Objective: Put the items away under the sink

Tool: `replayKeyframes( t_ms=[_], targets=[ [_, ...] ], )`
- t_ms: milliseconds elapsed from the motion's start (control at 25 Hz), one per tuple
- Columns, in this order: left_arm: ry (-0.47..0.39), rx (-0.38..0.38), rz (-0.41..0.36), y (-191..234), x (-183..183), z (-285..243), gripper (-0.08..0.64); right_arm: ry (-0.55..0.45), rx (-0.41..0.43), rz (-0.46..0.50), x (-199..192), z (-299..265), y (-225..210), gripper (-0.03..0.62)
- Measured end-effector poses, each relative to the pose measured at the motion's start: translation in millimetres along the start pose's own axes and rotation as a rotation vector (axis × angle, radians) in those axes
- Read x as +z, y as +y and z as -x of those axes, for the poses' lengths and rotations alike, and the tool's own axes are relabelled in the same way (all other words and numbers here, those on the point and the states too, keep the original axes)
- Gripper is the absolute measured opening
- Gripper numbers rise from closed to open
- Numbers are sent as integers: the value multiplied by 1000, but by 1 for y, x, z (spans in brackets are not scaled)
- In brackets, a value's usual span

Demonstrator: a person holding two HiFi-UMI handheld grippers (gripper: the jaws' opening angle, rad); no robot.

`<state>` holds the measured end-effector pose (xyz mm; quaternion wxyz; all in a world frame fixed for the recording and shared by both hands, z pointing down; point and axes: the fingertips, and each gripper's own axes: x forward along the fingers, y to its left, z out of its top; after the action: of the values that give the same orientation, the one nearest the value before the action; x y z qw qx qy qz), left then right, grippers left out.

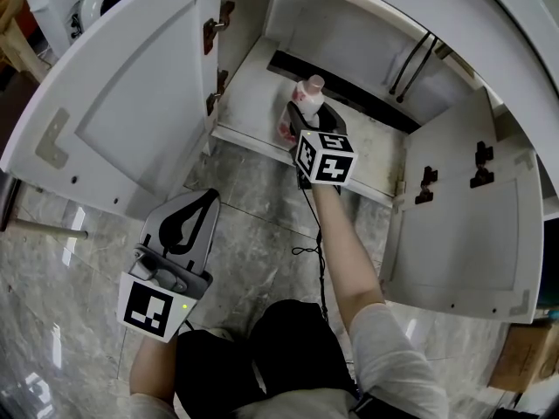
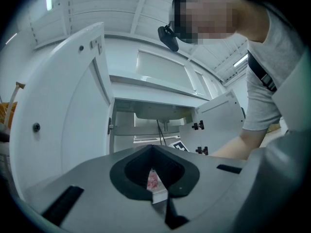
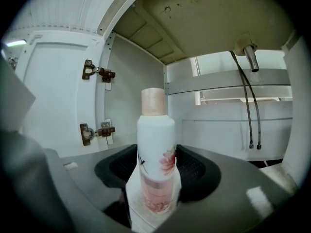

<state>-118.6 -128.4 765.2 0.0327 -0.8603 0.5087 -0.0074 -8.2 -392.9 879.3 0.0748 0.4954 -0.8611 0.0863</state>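
Right tool (image 1: 311, 116) reaches into the cupboard under the sink in the head view. Its two jaws stand apart, and the pink and white bottle (image 1: 307, 94) stands up straight between their tips. The bottle is on the cupboard floor (image 1: 253, 94), near the front edge and toward the left side. Both white doors are swung wide open, the left door (image 1: 122, 103) and the right door (image 1: 472, 225). The left tool (image 1: 208, 197) hangs back over the grey stone floor (image 1: 262, 234), well apart from the bottle. Its jaws are pressed together at the tips with nothing in them.

From the left gripper view, the left tool (image 2: 153, 147) points at the open cupboard. Its jaws meet, and only a thin slit is left below the tips. Through that slit a small bit of the bottle (image 2: 152, 179) shows, far off. The person's arm (image 2: 243, 142) stretches in from the right.

From the right gripper view, the bottle (image 3: 156, 149) fills the middle, right between the jaws of the right tool (image 3: 158, 178). One dark pad sits on each side of it. The pads do not look like they are squeezing it. Its pink cap (image 3: 153, 101) is on top. Two door hinges (image 3: 97, 72) are on the left, and two thin hoses (image 3: 250, 106) hang down at the back right.
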Motion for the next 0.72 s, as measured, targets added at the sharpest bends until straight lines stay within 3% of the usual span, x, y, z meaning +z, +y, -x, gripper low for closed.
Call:
replayKeyframes(
  t_ms=[320, 400, 520, 720],
  targets=[
    [-8, -16, 2, -3, 5, 1, -2, -36, -12, -9, 3, 27, 3, 252],
    [-10, -21, 9, -3, 7, 0, -2, -46, -15, -12, 5, 38, 5, 207],
    [-6, -35, 20, -6, 13, -6, -2, -63, -20, -19, 10, 56, 5, 16],
    [25, -57, 49, -10, 26, -16, -2, -88, -13, 6, 24, 89, 12, 11]
  ],
)
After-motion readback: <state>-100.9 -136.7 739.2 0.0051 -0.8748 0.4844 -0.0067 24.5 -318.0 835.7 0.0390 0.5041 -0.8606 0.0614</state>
